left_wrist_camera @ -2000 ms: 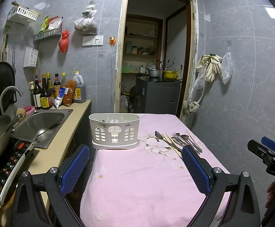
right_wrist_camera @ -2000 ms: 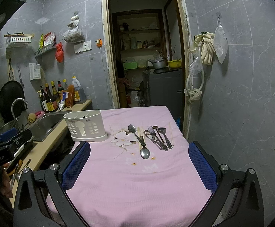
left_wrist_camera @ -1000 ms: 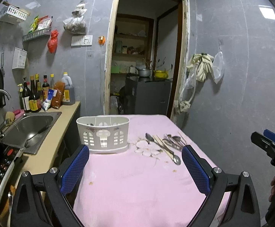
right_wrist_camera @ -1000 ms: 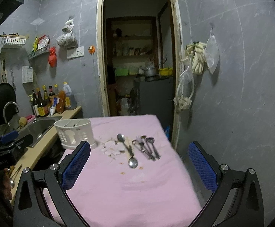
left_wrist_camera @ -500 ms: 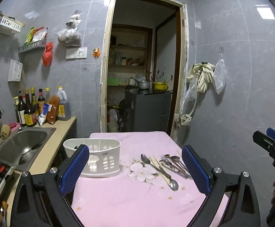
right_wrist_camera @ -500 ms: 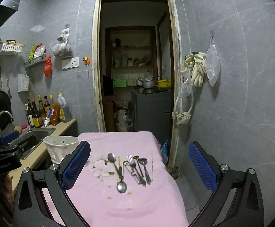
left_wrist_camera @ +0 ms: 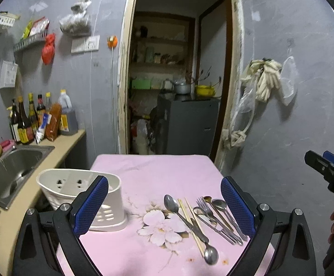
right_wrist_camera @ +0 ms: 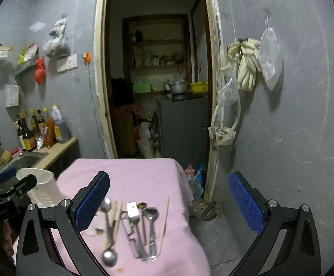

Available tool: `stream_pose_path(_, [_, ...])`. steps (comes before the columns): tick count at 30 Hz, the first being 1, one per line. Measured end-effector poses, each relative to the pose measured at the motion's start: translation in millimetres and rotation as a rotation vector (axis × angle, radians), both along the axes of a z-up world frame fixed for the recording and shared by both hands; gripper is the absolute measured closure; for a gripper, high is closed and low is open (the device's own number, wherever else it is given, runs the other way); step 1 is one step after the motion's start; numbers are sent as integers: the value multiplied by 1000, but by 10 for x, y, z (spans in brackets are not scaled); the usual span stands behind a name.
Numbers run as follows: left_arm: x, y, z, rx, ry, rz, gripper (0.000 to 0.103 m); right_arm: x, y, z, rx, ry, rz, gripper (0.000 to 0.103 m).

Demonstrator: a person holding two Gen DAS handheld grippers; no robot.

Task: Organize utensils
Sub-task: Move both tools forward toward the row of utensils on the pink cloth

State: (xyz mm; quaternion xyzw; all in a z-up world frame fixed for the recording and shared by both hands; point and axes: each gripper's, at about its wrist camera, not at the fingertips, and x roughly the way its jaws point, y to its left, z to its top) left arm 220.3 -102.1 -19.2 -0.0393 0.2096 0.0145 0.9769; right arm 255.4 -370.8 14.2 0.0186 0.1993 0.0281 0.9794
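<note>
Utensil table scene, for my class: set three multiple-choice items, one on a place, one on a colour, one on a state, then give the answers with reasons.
1. Where is the white caddy relative to the cutlery pile?
A. left of it
B. right of it
C. on top of it

2. What colour is the tablecloth?
A. green
B. pink
C. blue

3. What state is the left gripper in?
A. shut on a spoon
B. shut on nothing
C. open, holding nothing

Answers:
1 A, the caddy stands nearer the sink.
2 B, pink with a flower print.
3 C, its blue fingers stand wide apart above the table.
</note>
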Motion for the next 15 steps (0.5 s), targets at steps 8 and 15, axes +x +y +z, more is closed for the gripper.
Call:
stream_pose_path(8, [705, -139, -441, 32, 105, 52, 4, 852, -101, -632, 31, 140, 40, 1])
stream_pose_path(15, [1213, -134, -870, 35, 237, 62, 4, 1363, -44, -1269, 84, 285, 90, 1])
